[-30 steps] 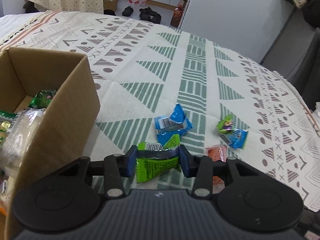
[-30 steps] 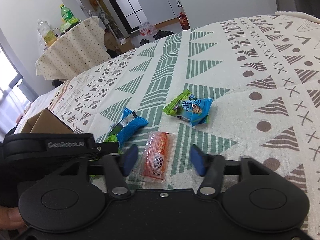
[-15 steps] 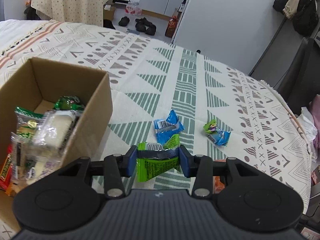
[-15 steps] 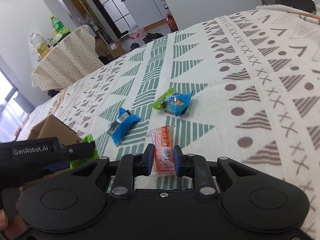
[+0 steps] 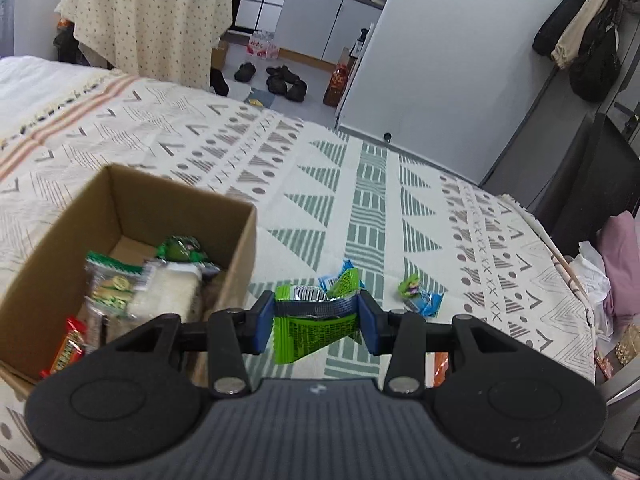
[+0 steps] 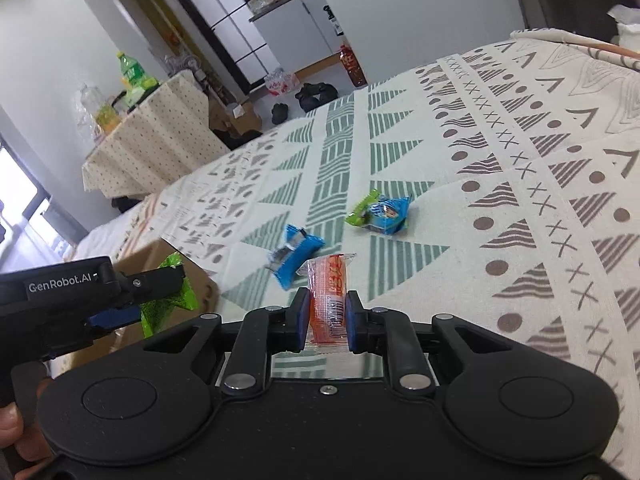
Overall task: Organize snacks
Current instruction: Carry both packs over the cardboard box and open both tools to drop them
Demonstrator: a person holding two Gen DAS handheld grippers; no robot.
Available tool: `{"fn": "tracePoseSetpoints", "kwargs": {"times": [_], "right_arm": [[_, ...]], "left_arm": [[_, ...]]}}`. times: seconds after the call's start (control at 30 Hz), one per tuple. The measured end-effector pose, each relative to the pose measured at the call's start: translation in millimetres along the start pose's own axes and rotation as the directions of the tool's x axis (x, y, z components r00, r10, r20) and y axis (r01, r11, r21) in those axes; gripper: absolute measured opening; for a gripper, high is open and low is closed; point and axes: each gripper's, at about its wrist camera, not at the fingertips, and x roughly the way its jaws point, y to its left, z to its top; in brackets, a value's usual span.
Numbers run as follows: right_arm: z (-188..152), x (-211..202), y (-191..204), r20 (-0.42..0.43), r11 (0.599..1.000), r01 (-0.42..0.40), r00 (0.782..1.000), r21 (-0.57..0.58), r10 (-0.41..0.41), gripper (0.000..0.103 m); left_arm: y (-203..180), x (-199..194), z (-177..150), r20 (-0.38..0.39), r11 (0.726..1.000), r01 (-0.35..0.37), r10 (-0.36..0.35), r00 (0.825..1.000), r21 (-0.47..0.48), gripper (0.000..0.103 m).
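in the left wrist view, the left gripper point(image 5: 316, 322) is seen clamped across a green snack packet point(image 5: 310, 334), which is pinched at its crumpled upper part so that the rest hangs free below the pads, lifted clear of the patterned cloth point(image 5: 304, 208). the cardboard box point(image 5: 236, 264) is set just to the left, open at the top and already holding several wrapped snacks, so the packet is judged to be carried there for dropping in. a blue packet point(image 5: 340, 280) is largely hidden behind the held one, and a small green-and-blue packet point(image 5: 420, 298) lies apart on the cloth; an orange scrap at the lower right is cut off by the gripper body. the near wall of the box and its lower contents are covered as well. in the right wrist view, the right gripper point(image 6: 328, 322) is pressed together on an orange snack stick point(image 6: 330, 294), held by its lower end with the far end pointing away, raised off the cloth. printing on the wrappers cannot be read. the left gripper is seen at the left edge with its green packet beside the box, of which only a corner shows.
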Motion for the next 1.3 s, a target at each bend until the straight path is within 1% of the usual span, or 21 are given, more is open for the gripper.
{"fn": "tracePoseSetpoints", "kwargs": {"times": [0.13, 0.43, 0.67, 0.9, 1.03, 1.3], "right_arm": [[-1.2, -10.4, 11.6, 0.023, 0.999, -0.027, 0.999, 0.033, 0.026, 0.018], [12.5, -28.7, 51.0, 0.069, 0.998, -0.065, 0.995, -0.02, 0.066, 0.018], [18.2, -32.8, 78.1, 0.085, 0.995, -0.087, 0.992, -0.056, 0.092, 0.018], [15.5, -29.1, 101.3, 0.086, 0.993, -0.098, 0.991, -0.067, 0.103, 0.018], [13.6, -23.6, 114.3, 0.075, 0.991, -0.108, 0.991, -0.073, 0.114, 0.018], [11.8, -10.5, 147.4, 0.057, 0.985, -0.136, 0.988, -0.11, 0.143, 0.018]], "left_arm": [[6.7, -12.9, 3.7, 0.014, 1.0, 0.006, -0.006, 1.0, -0.01, 0.043], [32.8, -39.6, 13.7, 0.057, 0.999, 0.006, -0.003, 0.998, -0.054, 0.043], [52.7, -51.1, 21.7, 0.073, 0.995, 0.009, -0.002, 0.997, -0.101, 0.043], [74.3, -59.9, 32.1, 0.089, 0.989, 0.016, -0.003, 0.996, -0.148, 0.043], [92.9, -62.2, 39.5, 0.088, 0.981, 0.023, -0.006, 0.996, -0.193, 0.043], [130.6, -66.3, 48.1, 0.097, 0.963, 0.0, 0.028, 0.995, -0.27, 0.043]]}}
